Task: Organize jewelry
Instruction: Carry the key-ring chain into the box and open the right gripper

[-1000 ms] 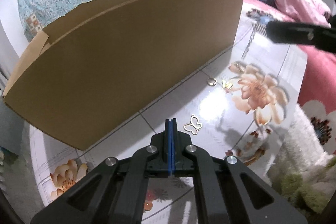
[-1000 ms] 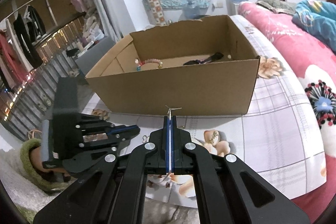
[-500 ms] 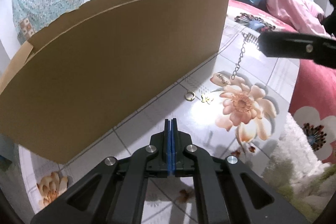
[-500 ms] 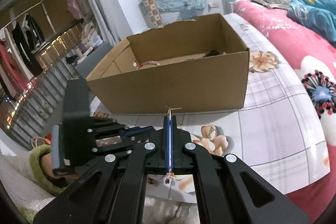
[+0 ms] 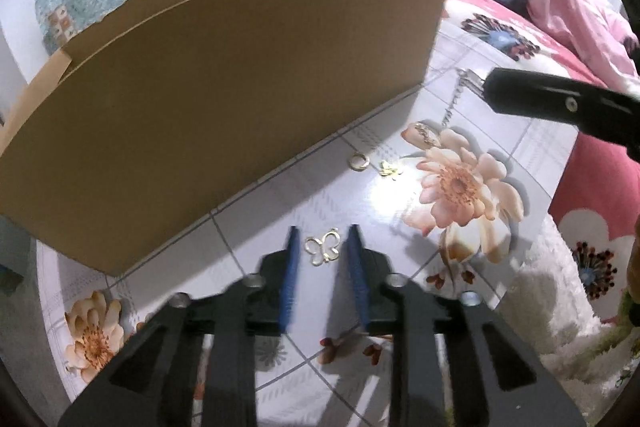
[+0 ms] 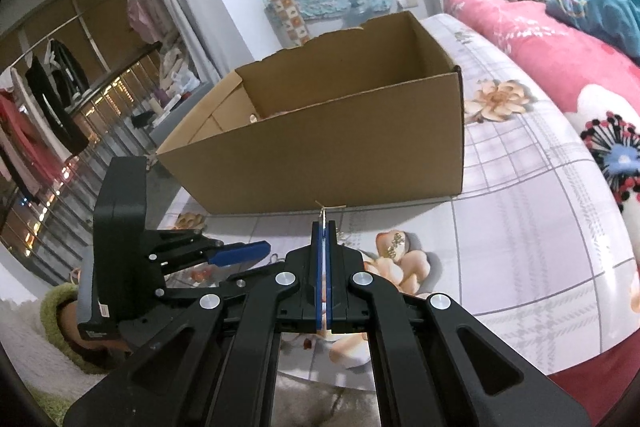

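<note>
Left gripper (image 5: pixel 322 247): we see the jaws parted, having just been opening; the gold butterfly charm (image 5: pixel 323 250) lies on the tablecloth (image 5: pixel 500 267) between the blue pads (image 5: pixel 291 259), untouched as far as we can tell.
Right gripper (image 6: pixel 322 227): clenched on a thin chain (image 5: pixel 454 107); in the left view it hangs from the tip at 2 o'clock, its lower end at the cloth.
Box (image 6: pixel 340 147): open cardboard, at 12 o'clock of both grippers; we glimpse a small item or two inside, contents mostly hidden.
Loose pieces: a gold ring (image 5: pixel 357 161) and a small gold charm (image 5: pixel 390 169) lie just beside each other at 1 o'clock of the left gripper, near the box wall.
Progress: we judge it partway; chain in hand but not boxed, butterfly, ring and small charm left on the cloth.
</note>
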### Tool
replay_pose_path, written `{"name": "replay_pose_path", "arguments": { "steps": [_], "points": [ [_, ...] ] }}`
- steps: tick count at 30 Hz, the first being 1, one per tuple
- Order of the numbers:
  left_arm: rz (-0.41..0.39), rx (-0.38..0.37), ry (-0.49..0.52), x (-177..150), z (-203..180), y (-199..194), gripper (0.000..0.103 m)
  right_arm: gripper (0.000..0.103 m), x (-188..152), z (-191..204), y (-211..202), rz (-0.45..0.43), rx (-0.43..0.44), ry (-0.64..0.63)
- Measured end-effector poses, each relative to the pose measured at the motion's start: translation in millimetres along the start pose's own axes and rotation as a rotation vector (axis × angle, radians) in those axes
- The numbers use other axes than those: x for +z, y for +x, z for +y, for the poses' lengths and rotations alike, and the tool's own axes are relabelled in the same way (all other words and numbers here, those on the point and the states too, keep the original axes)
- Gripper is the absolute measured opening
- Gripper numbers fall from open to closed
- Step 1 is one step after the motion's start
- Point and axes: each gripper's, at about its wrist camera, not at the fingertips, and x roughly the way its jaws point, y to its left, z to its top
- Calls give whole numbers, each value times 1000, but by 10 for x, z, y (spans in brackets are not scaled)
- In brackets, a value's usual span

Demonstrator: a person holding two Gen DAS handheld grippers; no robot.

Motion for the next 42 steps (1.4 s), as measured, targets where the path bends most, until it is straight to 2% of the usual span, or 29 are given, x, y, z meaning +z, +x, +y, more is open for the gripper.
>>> {"name": "replay_pose_path", "arguments": {
  "steps": [4,5,6,20,26,30,32,35,36,42],
  "points": [
    [2,12,23,15,-22,8,14,0,-4,-3,-9,-3,0,8],
    [0,8,17,9,-6,6,1,0,-4,4,-17,-4,-1,7],
    [2,1,11,5,8,4,0,0,-8,8,-25,-5,-2,6],
    [-31,-22,-44,-90,134,-132,0,0,23,74,-98,-19,-2,-10],
    [-55,-36,-77,-119,171,-160,0,0,460,300,-238,-112,36,-111],
    [-78,-29,-86,-182,224,-223,0,0,787,394,-167,-142,48,-171],
    [-90,-25,-85,-208,237,-244,0,0,934,364,-12,-116,39,-180],
    [-100,-31,-91,-227,263,-261,0,0,1114,267,333,-25,39,-156],
    [-103,-35,-95,-240,279,-267,0,0,1168,223,476,13,8,-152],
    [-115,-45,-92,-257,286,-263,0,0,1311,-35,923,132,-39,-94]
  ]
}}
